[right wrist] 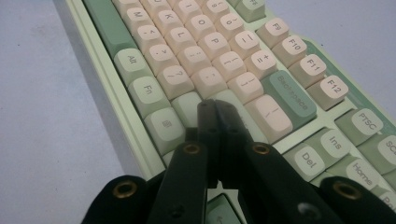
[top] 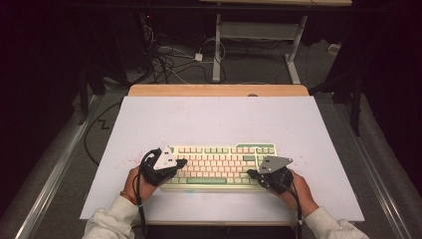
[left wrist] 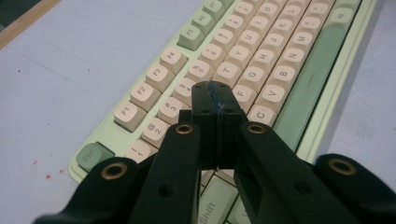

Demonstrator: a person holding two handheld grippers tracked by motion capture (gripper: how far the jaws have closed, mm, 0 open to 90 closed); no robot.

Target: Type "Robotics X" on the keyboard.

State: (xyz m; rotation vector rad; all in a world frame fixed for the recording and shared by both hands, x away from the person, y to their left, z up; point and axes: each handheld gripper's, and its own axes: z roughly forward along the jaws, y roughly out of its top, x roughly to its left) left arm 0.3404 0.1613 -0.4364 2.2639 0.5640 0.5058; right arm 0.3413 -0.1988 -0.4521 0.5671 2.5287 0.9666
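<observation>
White table top (top: 199, 119) spans the centre of the high view, wooden edge along its upper side; dark floor w/ loose cables (top: 169, 59) and a white desk frame (top: 259, 35) in the upper part of the frame.

Keyboard (top: 221, 158), pale green case w/ cream and green keys, lies lower centre of the high view, long side across the frame; in the left gripper view it runs from lower left to upper right, Esc key (left wrist: 93, 156) at lower left, F-row and number row above; in the right gripper view it runs from upper left to lower right, Backspace key (right wrist: 288, 98) right of centre, Ins/Del cluster at lower right.

Left gripper (top: 180, 163) sits at the keyboard's left end, lower left of centre, held by a hand in a light sleeve; jaws clenched together, nothing between them; tips over the keys near R/F in its own view (left wrist: 215, 95); contact w/ keys unclear.

Right gripper (top: 251, 174) at the keyboard's right end, lower right of centre; jaws likewise pressed closed on nothing; tips over the green key below Backspace (right wrist: 215, 109); contact unclear.
</observation>
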